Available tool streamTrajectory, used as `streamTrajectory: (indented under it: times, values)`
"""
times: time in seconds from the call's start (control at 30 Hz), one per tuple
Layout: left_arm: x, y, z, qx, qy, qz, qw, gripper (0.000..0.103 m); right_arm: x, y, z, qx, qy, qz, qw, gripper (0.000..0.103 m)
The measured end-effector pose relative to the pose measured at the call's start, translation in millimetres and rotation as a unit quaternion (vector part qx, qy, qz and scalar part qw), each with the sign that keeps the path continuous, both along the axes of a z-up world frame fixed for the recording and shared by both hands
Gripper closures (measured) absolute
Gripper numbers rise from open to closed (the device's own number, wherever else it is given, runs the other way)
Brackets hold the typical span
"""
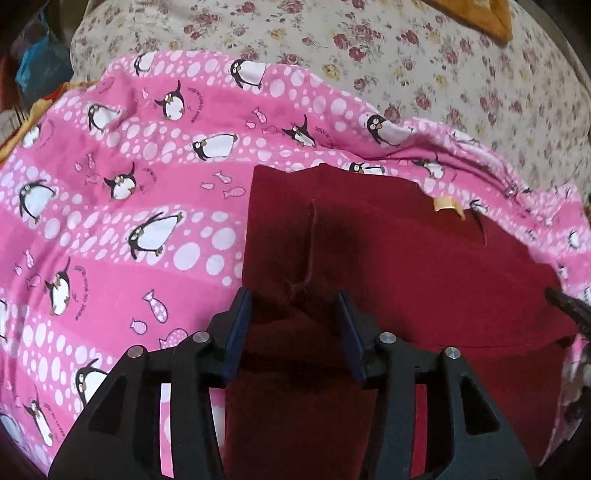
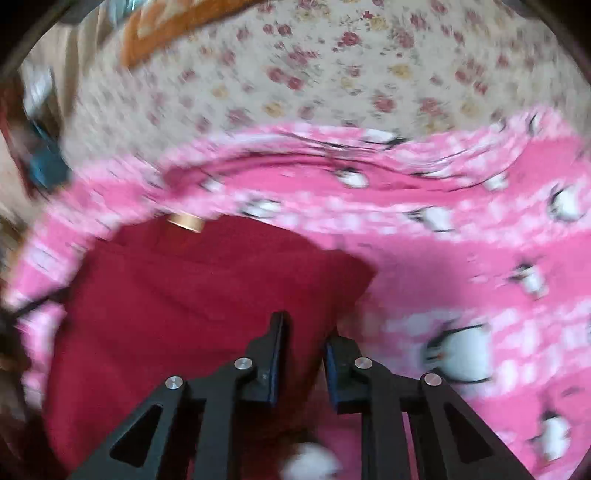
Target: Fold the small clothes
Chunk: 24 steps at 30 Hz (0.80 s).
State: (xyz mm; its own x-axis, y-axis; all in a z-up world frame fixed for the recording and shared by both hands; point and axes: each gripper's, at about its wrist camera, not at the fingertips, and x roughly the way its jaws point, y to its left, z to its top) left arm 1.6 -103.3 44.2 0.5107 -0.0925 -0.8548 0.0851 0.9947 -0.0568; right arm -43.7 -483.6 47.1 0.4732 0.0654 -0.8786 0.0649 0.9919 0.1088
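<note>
A dark red garment (image 1: 406, 258) lies partly folded on a pink penguin-print blanket (image 1: 129, 206). A small tan label (image 1: 445, 205) shows at its far edge. My left gripper (image 1: 293, 299) is open, its fingers straddling a seam of the garment just above the cloth. In the right wrist view, which is blurred by motion, the red garment (image 2: 184, 295) lies at the left with the tan label (image 2: 184, 221) at its far edge. My right gripper (image 2: 306, 332) is open over the garment's right edge, with red cloth between its fingers.
The pink blanket (image 2: 461, 258) lies over a floral bedsheet (image 1: 424, 66). An orange cloth (image 1: 480, 18) lies at the far side of the bed. Blue and dark items (image 1: 33, 62) sit beyond the bed's left edge.
</note>
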Motion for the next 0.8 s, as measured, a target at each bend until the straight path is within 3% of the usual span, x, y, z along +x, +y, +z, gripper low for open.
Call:
streamTrajectory:
  times: [0.17, 0.27, 0.4, 0.6, 0.67, 0.7, 0.8]
  values:
    - [-1.3, 2.1, -1.4, 0.002, -0.001, -0.001, 1.0000, 0.056, -17.2, -6.3, 30.4, 0.045, -0.019, -0.017, 0.999, 0.082]
    - [-1.5, 3.8, -1.1, -0.007, 0.001, 0.003, 1.0000, 0.056, -36.9, 22.6, 37.6, 0.012, -0.003, 0.041, 0.999, 0.068]
    - [-4.2, 6.1, -0.3, -0.013, 0.001, 0.002, 0.9999, 0.056, -68.9, 42.5, 15.1, -0.029, 0.040, 0.077, 0.996, 0.066]
    - [-7.5, 3.7, 0.6, -0.006, 0.001, 0.003, 1.0000, 0.056, -77.5, 11.5, 31.4, 0.060, -0.001, 0.022, 0.998, 0.064]
    - [-8.1, 3.8, 0.0, -0.005, 0.000, 0.004, 1.0000, 0.056, -67.0, 3.3, 35.3, 0.077, -0.015, 0.002, 0.997, 0.051]
    - [-7.8, 3.8, -0.3, -0.004, 0.000, 0.005, 1.0000, 0.056, -56.3, -1.3, 32.7, 0.087, -0.016, -0.010, 0.996, 0.046]
    - [-7.0, 3.6, -0.7, -0.004, 0.000, 0.005, 1.0000, 0.056, -32.5, -1.3, 14.3, 0.107, 0.015, -0.012, 0.994, 0.049]
